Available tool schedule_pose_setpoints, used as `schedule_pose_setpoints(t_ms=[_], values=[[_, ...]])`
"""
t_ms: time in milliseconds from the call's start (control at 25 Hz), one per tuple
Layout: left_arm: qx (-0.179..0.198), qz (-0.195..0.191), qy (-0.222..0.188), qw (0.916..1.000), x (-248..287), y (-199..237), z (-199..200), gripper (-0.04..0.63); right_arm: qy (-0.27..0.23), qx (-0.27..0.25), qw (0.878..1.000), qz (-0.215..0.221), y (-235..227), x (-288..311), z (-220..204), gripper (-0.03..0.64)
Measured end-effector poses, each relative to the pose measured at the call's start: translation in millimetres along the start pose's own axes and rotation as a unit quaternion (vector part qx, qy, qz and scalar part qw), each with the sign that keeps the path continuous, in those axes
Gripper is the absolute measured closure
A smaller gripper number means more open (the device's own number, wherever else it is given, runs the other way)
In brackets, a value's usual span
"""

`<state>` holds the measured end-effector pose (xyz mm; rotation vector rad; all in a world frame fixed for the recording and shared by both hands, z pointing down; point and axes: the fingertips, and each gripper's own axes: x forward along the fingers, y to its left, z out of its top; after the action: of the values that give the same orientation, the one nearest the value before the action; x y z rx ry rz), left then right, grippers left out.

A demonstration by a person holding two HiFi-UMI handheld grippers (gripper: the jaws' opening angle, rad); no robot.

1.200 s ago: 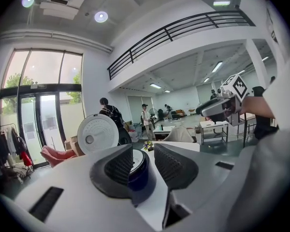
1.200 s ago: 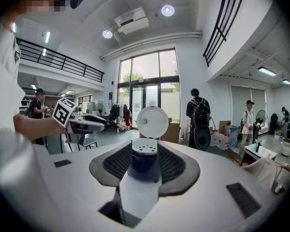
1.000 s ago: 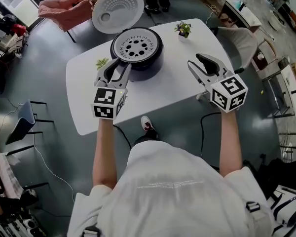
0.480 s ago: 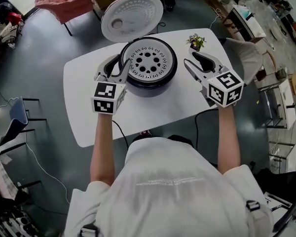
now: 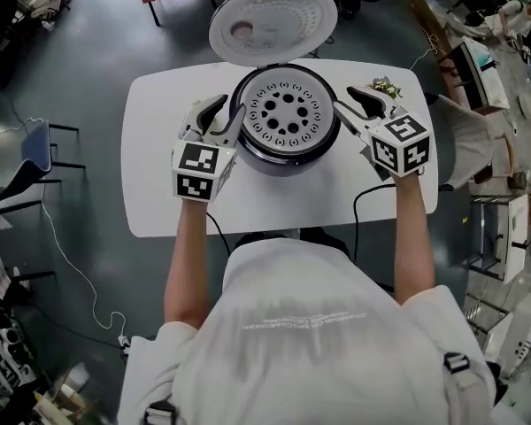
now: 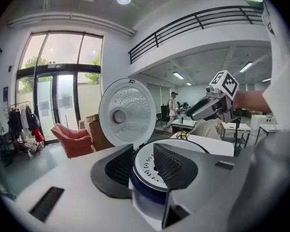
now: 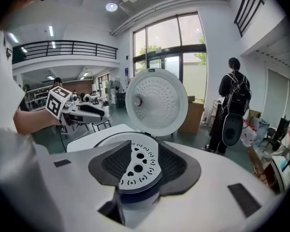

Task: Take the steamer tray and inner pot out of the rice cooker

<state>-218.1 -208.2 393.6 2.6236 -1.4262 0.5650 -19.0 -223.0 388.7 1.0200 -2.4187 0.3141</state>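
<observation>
A dark rice cooker (image 5: 285,156) stands on the white table (image 5: 159,171) with its round lid (image 5: 273,20) swung up behind it. The white perforated steamer tray (image 5: 288,113) sits in its top; the inner pot is hidden under it. My left gripper (image 5: 223,111) is open at the cooker's left rim, and in the left gripper view its jaws (image 6: 142,151) frame the tray (image 6: 146,164). My right gripper (image 5: 347,104) is open at the right rim, its jaws (image 7: 144,146) either side of the tray's edge (image 7: 137,170). Neither gripper's pads press on anything.
A small potted plant (image 5: 385,87) stands on the table just behind my right gripper. A cord hangs off the table's near edge. A red armchair (image 6: 72,139) and a person with a backpack (image 7: 234,105) are beyond the table. More tables lie to the right.
Both grippers have moved forward and inward to flank the cooker; the right one travelled further, from the open table to the cooker's right rim. Nothing was taken hold of.
</observation>
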Motion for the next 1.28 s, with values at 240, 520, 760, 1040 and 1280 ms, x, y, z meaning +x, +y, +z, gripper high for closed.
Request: schedule_pose_setpoints(t_ms=[240,520,760,1040,1280], values=[[-0.028,0.05,0.023,0.9981,6.1,2.9,-5.4,0.451,0.031,-0.031,0.997,0.067,-13.9,40.9,-4.0,0.426],[-0.048,0.091,0.041,0.9938,3.2,16.4,-21.3,0.451,0.062,-0.05,0.991,0.106,-20.8,90.6,-10.3,0.42],[-0.057,0.097,0.047,0.9926,6.7,18.7,-30.1,0.451,0.09,-0.063,0.987,0.119,-22.2,120.6,-22.0,0.419],[-0.075,0.089,0.063,0.9912,17.5,22.2,-45.1,0.451,0.122,-0.07,0.983,0.117,-32.5,144.2,-35.3,0.388],[-0.084,0.084,0.07,0.9904,25.5,34.4,-53.7,0.456,0.148,-0.094,0.978,0.109,-37.9,166.3,-47.2,0.341]])
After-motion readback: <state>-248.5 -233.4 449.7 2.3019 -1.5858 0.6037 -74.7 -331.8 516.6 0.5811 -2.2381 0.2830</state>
